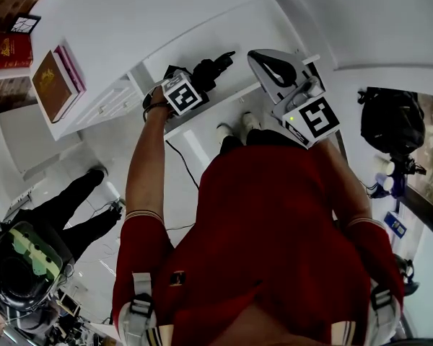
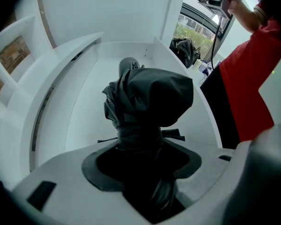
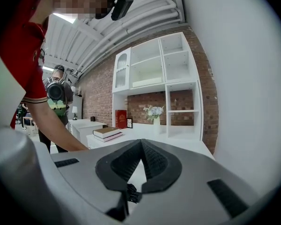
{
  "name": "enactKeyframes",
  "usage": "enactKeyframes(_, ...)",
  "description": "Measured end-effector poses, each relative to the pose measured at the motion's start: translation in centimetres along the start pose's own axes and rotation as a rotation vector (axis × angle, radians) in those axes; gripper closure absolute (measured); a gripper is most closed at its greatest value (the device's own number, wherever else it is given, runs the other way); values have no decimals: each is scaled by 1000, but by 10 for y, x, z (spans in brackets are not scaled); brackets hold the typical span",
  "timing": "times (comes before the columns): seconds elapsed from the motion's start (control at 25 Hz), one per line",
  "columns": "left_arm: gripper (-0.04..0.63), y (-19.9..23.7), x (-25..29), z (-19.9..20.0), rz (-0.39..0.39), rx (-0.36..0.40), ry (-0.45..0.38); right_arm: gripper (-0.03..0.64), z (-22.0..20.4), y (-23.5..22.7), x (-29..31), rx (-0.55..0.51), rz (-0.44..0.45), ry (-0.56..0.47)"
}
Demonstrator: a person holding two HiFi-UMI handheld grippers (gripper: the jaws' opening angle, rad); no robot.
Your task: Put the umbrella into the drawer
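Note:
A black folded umbrella (image 2: 150,97) is clamped in my left gripper (image 2: 141,146), whose jaws press on its bunched lower part. The gripper points steeply down and the umbrella hangs inside the open white drawer (image 2: 75,107), above the drawer's floor. From the head camera, the umbrella (image 1: 215,68) and left gripper (image 1: 202,79) are over the drawer (image 1: 224,31). My right gripper (image 1: 258,56) is held about level beside the drawer, jaws shut with nothing between them; its own view shows the pads meeting at the tips (image 3: 141,142).
Stacked books (image 1: 54,81) and a red book (image 1: 7,49) lie on the white cabinet top left of the drawer. A person in black (image 1: 65,207) crouches lower left. A black bag (image 1: 393,121) sits at right. Shelving (image 3: 159,64) and a flower vase (image 3: 154,114) stand ahead.

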State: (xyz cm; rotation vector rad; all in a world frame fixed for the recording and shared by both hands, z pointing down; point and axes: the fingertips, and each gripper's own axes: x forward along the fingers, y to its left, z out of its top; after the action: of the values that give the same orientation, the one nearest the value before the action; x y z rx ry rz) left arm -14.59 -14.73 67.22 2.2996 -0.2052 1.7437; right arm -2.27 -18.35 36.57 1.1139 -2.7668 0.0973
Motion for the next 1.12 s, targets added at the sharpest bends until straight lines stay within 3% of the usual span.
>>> enactKeyframes(0.68,345,-9,41,-3,-70,18,82,618,-8,-14,-8,33,-46,8)
enactKeyframes(1.12,333,-10,46,-5,-62,-7,69,618,-12,-14,-15,38,-56,19)
